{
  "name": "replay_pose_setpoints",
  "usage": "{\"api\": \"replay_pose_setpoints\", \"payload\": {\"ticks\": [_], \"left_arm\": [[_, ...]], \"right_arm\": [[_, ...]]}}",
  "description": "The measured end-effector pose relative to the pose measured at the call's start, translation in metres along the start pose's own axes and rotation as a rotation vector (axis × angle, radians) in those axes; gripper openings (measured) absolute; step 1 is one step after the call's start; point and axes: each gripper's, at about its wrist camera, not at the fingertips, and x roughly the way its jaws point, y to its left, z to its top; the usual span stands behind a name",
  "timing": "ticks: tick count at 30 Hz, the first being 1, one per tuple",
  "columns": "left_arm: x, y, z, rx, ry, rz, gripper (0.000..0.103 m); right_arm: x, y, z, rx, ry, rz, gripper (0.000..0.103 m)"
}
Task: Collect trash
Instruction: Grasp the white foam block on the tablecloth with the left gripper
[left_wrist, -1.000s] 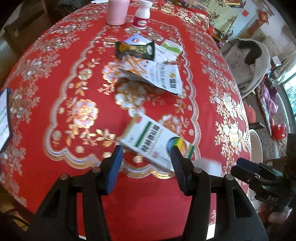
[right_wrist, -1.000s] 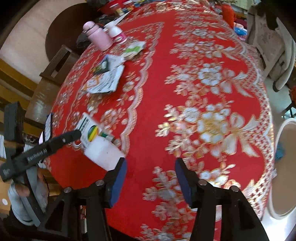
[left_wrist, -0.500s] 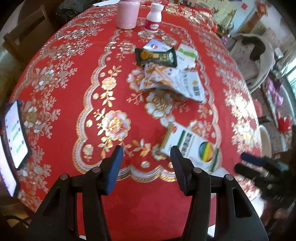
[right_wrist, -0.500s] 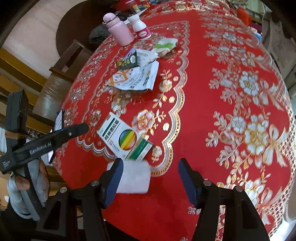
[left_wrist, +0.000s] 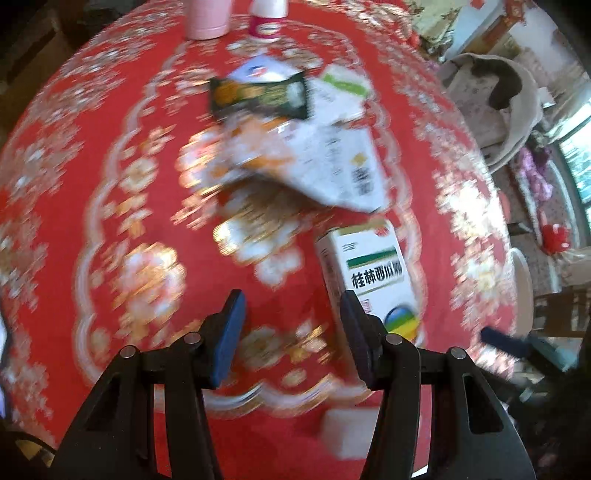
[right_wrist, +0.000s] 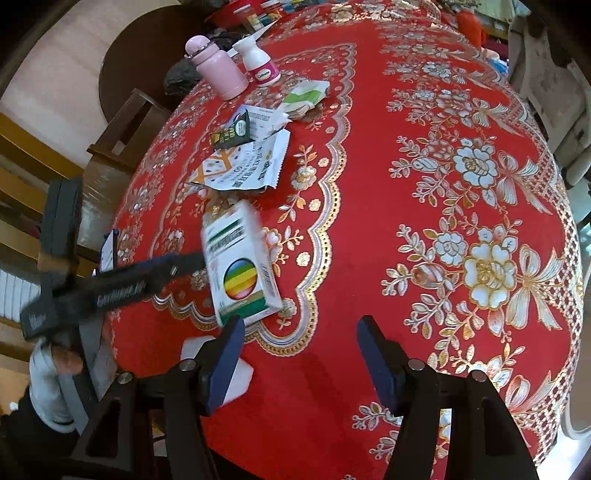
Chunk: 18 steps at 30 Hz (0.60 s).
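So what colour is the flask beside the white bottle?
Pale pink flask; clearest in the right wrist view.

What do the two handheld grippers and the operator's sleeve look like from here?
Both the left gripper and right gripper have black angular frames with silver rivets and dark blue finger pads. The left one's side bears white lettering, blurred. The hand holding it wears a light grey sleeve.

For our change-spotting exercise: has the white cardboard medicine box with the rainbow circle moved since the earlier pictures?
Yes: the medicine box has shifted towards the crumpled white wrapper, closing their gap.
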Motion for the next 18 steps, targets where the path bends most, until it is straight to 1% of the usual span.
{"api": "replay_pose_setpoints", "payload": {"ticks": [3, 7, 9, 12, 15, 18], "left_arm": [[-0.005, -0.012, 0.007, 0.006, -0.007, -0.045, 0.051], [-0.023, -0.014, -0.001, 0.021, -0.016, -0.048, 0.051], [-0.032, -0.009, -0.010, 0.013, -0.007, -0.047, 0.051], [-0.044, -0.001, -0.027, 0.006, 0.008, -0.047, 0.051], [-0.055, 0.001, -0.047, 0.013, 0.030, -0.050, 0.051], [-0.058, -0.006, -0.063, 0.003, 0.046, -0.086, 0.052]], "right_arm": [[0.001, -0.004, 0.000, 0.002, 0.005, -0.012, 0.064], [-0.002, -0.009, 0.002, -0.003, 0.007, -0.013, 0.064], [-0.001, -0.009, 0.004, -0.016, 0.017, 0.003, 0.064], [0.005, -0.002, 0.003, -0.065, 0.058, 0.043, 0.064], [0.011, 0.001, 0.000, -0.096, 0.075, 0.025, 0.064], [0.015, -0.006, 0.000, -0.072, 0.085, 0.035, 0.064]]}}
